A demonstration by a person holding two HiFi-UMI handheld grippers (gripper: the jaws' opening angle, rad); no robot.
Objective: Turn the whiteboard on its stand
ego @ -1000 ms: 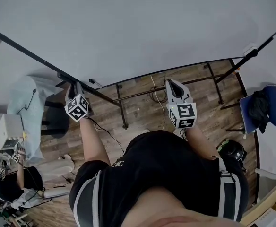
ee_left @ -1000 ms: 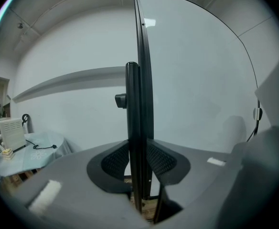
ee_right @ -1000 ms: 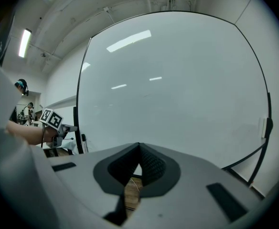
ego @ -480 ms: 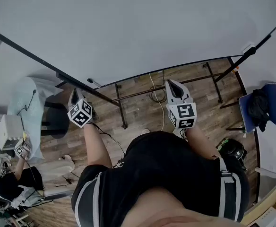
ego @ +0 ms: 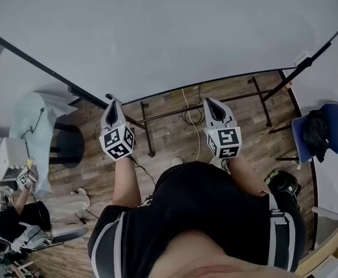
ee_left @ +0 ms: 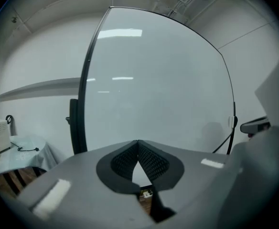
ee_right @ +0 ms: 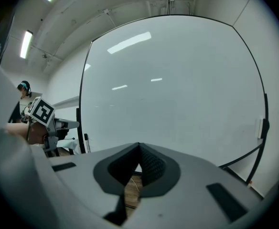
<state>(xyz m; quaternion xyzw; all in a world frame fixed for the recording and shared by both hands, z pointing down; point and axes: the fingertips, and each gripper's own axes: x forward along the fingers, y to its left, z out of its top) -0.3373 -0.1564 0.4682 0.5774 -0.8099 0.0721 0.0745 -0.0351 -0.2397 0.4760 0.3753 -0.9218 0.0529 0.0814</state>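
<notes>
The whiteboard [ego: 169, 33] is a big white panel in a thin black frame and fills the top of the head view. Its black stand [ego: 147, 133] rests on the wooden floor below. My left gripper [ego: 111, 103] is just under the board's lower black edge, clear of it, shut on nothing. About a hand's width to its right, my right gripper [ego: 208, 102] is also shut and empty, pointing at the board. The board [ee_left: 158, 80] fills the left gripper view beyond the closed fingertips [ee_left: 138, 143]. In the right gripper view the board [ee_right: 177, 80] stands ahead of that gripper [ee_right: 139, 146].
A blue chair [ego: 325, 129] with a dark item on it is at the right. At the left stands a cloth-covered table [ego: 33, 120] with a white box [ego: 10, 158] beside it. A person [ego: 10, 225] crouches at lower left. Cables [ego: 189, 117] lie under the stand.
My left gripper has come off the board's lower-left black edge, moved right toward the middle, and its jaws have shut. The right gripper has hardly moved.
</notes>
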